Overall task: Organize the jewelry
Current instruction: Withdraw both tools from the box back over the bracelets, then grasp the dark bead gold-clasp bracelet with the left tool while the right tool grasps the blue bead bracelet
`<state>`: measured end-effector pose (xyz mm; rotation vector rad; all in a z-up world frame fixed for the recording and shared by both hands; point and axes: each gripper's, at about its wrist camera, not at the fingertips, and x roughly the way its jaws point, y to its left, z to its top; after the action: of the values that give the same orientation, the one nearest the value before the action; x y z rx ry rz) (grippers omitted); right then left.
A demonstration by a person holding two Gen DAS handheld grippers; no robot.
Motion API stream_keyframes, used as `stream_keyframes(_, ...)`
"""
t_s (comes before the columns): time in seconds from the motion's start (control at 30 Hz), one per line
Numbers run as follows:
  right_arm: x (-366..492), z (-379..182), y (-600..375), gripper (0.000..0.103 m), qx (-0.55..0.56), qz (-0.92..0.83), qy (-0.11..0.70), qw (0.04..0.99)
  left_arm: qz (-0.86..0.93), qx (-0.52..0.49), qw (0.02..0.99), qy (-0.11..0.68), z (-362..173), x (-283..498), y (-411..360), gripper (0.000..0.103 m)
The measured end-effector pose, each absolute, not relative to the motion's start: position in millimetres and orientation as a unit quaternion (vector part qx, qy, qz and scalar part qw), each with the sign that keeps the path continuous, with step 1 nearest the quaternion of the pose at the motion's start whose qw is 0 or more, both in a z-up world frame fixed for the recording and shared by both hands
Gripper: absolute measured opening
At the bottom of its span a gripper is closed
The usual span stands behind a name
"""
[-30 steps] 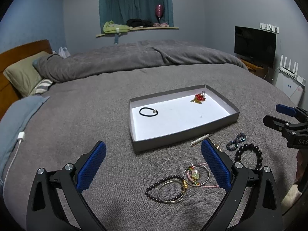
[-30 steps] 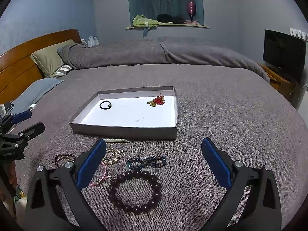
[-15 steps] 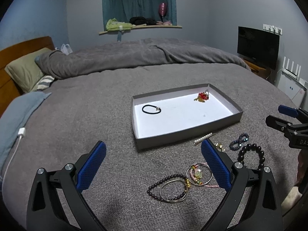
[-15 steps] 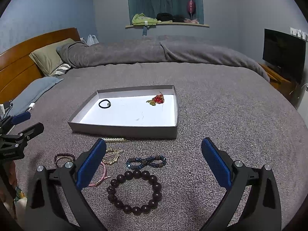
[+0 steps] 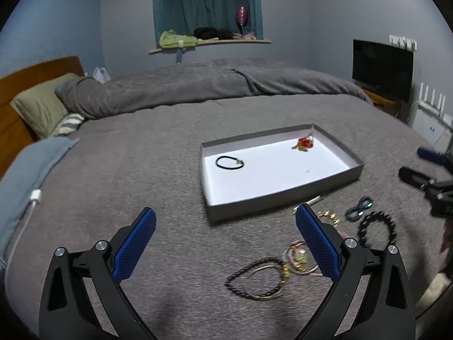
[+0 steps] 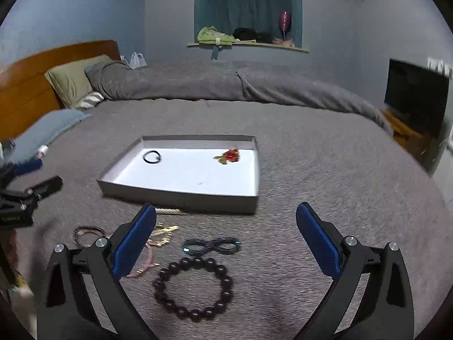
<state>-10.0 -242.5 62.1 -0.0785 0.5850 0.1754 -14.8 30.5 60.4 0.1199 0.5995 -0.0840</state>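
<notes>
A grey tray (image 5: 286,195) (image 6: 178,195) with a white floor lies on the grey bed. It holds a black hair tie (image 5: 229,162) (image 6: 152,157) and a red-and-gold ornament (image 5: 303,143) (image 6: 229,155). In front of the tray lie a large dark bead bracelet (image 6: 194,289) (image 5: 376,228), a blue beaded loop (image 6: 211,246) (image 5: 359,212), gold pieces (image 6: 164,233), a pearl clip (image 6: 170,212), and thin bangles and bead strands (image 5: 260,280) (image 6: 87,233). My left gripper (image 5: 226,240) is open and empty above the blanket. My right gripper (image 6: 226,240) is open and empty above the dark bracelet.
A folded duvet (image 5: 198,85) and pillows (image 5: 42,104) lie at the far side by the wooden headboard (image 6: 25,90). A white charger cable (image 5: 31,201) lies at the left. A TV (image 5: 382,70) stands at the right. A window shelf (image 5: 209,42) holds clothes.
Both grippers rose and tilted slightly, so the tray and jewelry sit a little lower in both views. The jewelry has not moved and both grippers stay open.
</notes>
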Motion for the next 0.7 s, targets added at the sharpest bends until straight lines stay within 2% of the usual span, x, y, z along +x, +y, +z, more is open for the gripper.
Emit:
stream_keyframes(0.4,-12.0,27.9,-263.3,0.098,-0.016,0.127,0.343,0.931,-0.108,0.044,0.92,0.375,4.0,-17.0,44.9,0.098)
stream_keyframes(0.7,-11.9,2.6,-269.0,0.098,-0.012,0.133,0.372,0.919,-0.108,0.042,0.911,0.397,-14.6,-13.0,48.0,0.095)
